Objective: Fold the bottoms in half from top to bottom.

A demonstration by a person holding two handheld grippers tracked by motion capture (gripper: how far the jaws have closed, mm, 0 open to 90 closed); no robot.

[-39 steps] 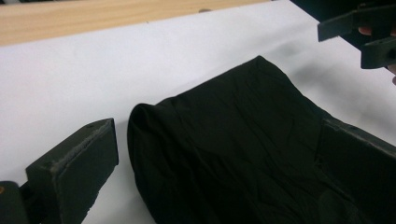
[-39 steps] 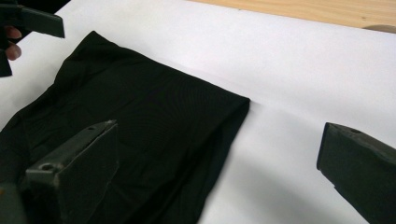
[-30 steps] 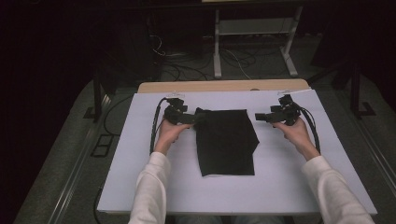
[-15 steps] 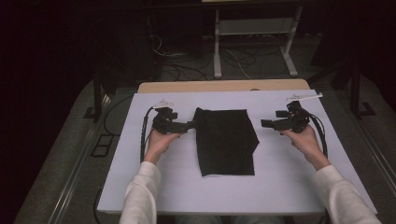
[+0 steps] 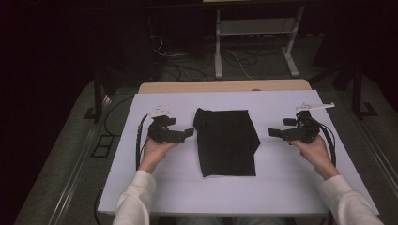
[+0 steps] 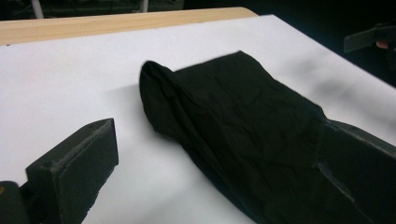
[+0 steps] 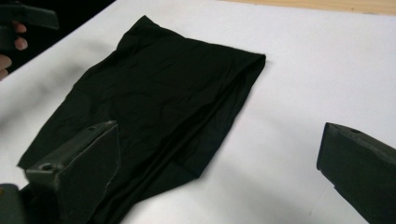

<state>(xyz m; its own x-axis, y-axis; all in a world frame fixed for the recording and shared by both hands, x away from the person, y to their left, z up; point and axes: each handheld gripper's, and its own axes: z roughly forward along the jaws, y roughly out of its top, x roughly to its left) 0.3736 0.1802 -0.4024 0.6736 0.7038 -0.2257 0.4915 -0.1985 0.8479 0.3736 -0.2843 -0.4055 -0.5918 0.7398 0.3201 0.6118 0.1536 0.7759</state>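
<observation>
Both claws have backed off the folded black cloth (image 5: 227, 141) and now hang out to its sides, the left claw (image 5: 184, 134) just beside the cloth's left edge and the right claw (image 5: 274, 133) a little farther off on the other side. A second ago each was at an upper corner of the fabric; half a second ago they were already apart from it, and now the gap is wider still. Each claw is released: in the left gripper view the two black jaws stand spread with bare white desk (image 6: 56, 84) between them, and in the right gripper view the jaws are likewise wide apart and hold nothing.

The cloth lies flat near the middle of the desk (image 5: 300, 187), nearer the far edge than the near one, a rough rectangle with its long sides running toward the person. Its far left corner (image 6: 156, 77) bulges up slightly, a rounded fold rather than a crisp crease, while the rest sits smooth.

Judging from this, a fold has just been finished and let go. With both claws free and level with the cloth's upper half, the next step is probably another grasp, either to fold again or to flatten that raised corner.
</observation>
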